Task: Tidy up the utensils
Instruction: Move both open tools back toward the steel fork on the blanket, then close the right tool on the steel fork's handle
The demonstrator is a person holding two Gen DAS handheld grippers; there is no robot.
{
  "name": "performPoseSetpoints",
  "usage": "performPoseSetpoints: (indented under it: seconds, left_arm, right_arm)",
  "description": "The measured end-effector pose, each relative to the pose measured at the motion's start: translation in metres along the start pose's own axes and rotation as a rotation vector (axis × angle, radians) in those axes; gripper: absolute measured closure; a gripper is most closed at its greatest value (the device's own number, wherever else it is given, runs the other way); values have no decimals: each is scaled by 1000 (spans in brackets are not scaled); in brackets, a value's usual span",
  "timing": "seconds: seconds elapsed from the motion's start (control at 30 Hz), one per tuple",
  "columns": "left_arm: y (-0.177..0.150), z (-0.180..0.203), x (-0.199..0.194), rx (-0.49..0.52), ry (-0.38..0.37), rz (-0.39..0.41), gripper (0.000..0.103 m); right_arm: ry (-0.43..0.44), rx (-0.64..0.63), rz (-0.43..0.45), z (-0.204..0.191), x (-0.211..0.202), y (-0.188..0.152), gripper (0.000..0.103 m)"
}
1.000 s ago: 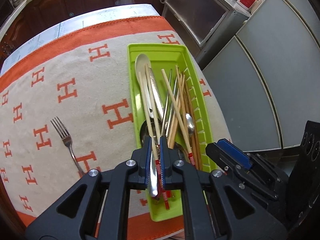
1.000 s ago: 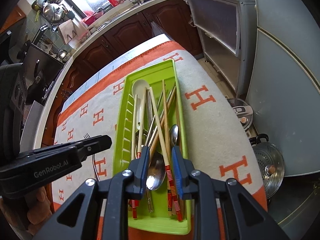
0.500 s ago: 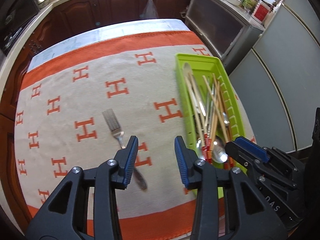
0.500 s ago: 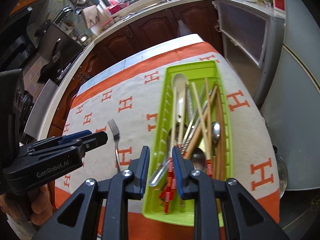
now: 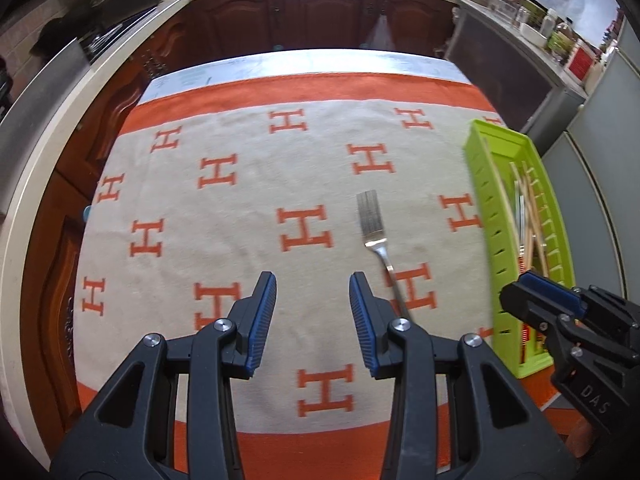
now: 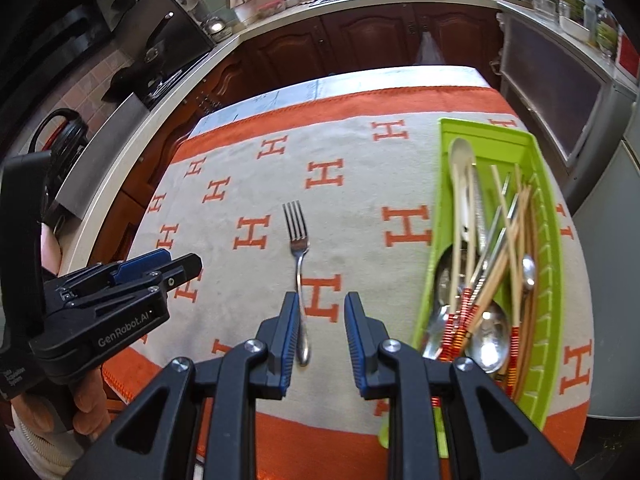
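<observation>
A steel fork [image 5: 372,224] lies on the beige cloth, tines pointing away. My left gripper [image 5: 312,312] hangs open and empty over the cloth, just left of the fork's handle. From the right wrist, the fork [image 6: 298,248] runs toward my right gripper [image 6: 322,328], which is open. The handle's end lies below, close by its left finger [image 6: 290,332]. The green tray [image 6: 436,232] on the right holds chopsticks, spoons and other cutlery. That tray [image 5: 496,240] sits at the cloth's right edge, with the right gripper [image 5: 516,292] in front of it. The left gripper [image 6: 192,268] shows at the left.
The H-patterned cloth [image 5: 224,208] with an orange border covers the table. Dark wooden cabinets [image 5: 320,20] and a counter run behind and to the left. Grey appliance doors [image 5: 600,184] stand at the right. A hand [image 6: 84,400] holds the left gripper's handle.
My left gripper let go of a red-striped chopstick over the tray, opened, and swung left over the cloth. My right gripper moved left from above the tray to the fork's handle.
</observation>
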State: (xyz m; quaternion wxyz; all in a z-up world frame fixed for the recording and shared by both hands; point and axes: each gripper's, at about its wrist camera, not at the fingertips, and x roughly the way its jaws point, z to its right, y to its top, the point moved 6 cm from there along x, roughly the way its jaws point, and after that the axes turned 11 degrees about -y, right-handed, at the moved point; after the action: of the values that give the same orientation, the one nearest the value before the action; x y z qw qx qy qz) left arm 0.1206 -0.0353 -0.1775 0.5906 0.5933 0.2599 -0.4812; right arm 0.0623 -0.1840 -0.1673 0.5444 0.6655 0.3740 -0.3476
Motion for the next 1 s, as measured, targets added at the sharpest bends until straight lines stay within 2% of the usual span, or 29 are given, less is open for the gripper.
performPoseSetpoints:
  seconds: [0.33,0.63,0.77,1.0]
  left_arm:
    - [-22,-43,17,-46,49,-17,68]
    - [-44,-73,38,-101,47,-64,68]
    - [-47,-81,40,-120,43,-67,68]
    - [-45,-83,39,-126,37,-60,68]
  right_arm:
    - [-10,-33,-54,-20,32,-3,80]
    - [-23,-54,-108,-32,63,-4,80]
    - [-31,-67,-132,-37,77,-5,80]
    - [-74,-108,-122,-45,95,2,80]
